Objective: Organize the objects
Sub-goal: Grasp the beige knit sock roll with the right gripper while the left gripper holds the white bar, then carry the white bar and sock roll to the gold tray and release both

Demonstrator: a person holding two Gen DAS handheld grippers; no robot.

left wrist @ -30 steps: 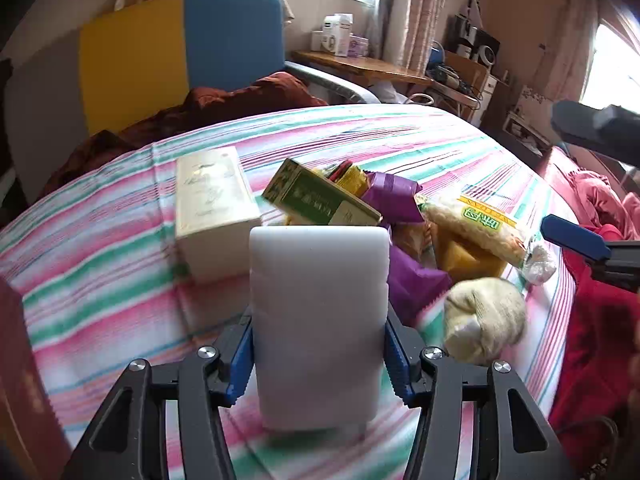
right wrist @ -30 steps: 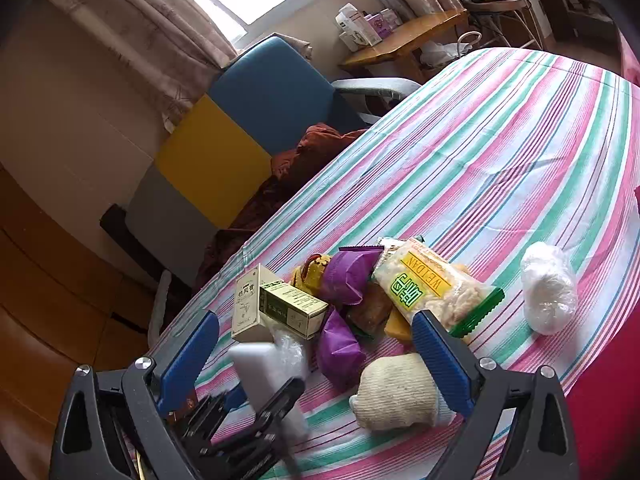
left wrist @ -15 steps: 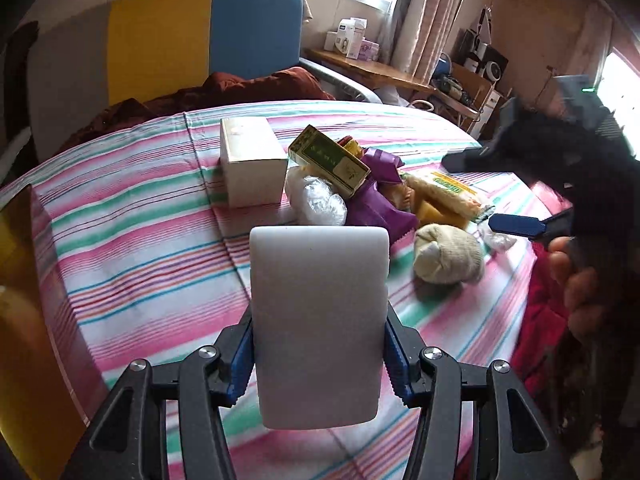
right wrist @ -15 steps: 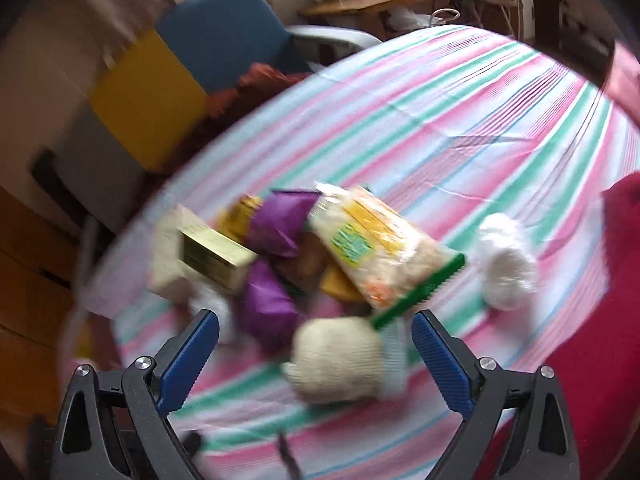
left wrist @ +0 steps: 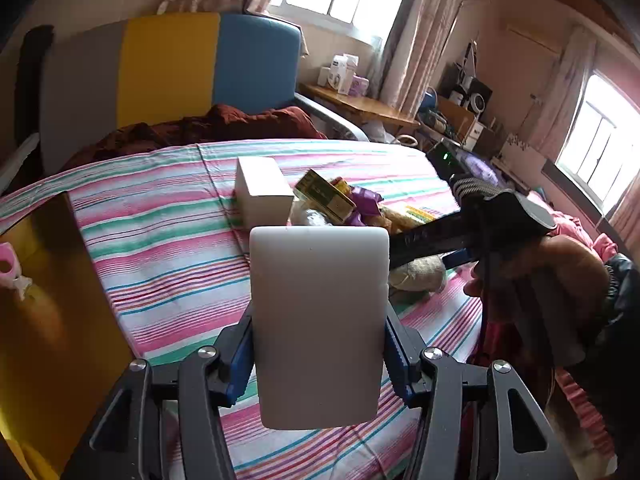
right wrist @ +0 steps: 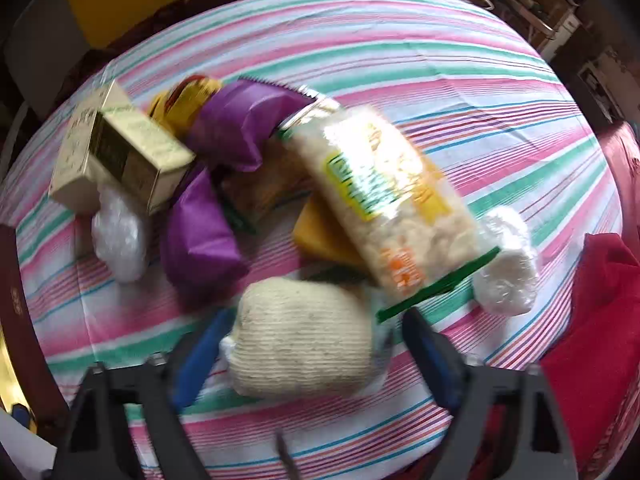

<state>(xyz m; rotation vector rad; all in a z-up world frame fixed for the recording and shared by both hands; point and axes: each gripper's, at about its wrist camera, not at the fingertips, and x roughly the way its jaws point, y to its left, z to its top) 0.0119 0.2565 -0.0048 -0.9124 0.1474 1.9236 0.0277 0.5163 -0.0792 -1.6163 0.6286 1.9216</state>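
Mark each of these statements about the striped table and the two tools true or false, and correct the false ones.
1. The left tool holds a white block. True.
2. The beige knitted roll lies between the right tool's blue pads. True; the jaws are closing around it.
3. The clear bag of rice crackers lies apart from the pile, alone on the cloth. False: it rests on top of the pile, over a yellow packet.
4. Both purple packets sit inside the brown box. False: they lie on the striped tablecloth in the pile.
5. A green-and-gold carton leans on a cream box. True.
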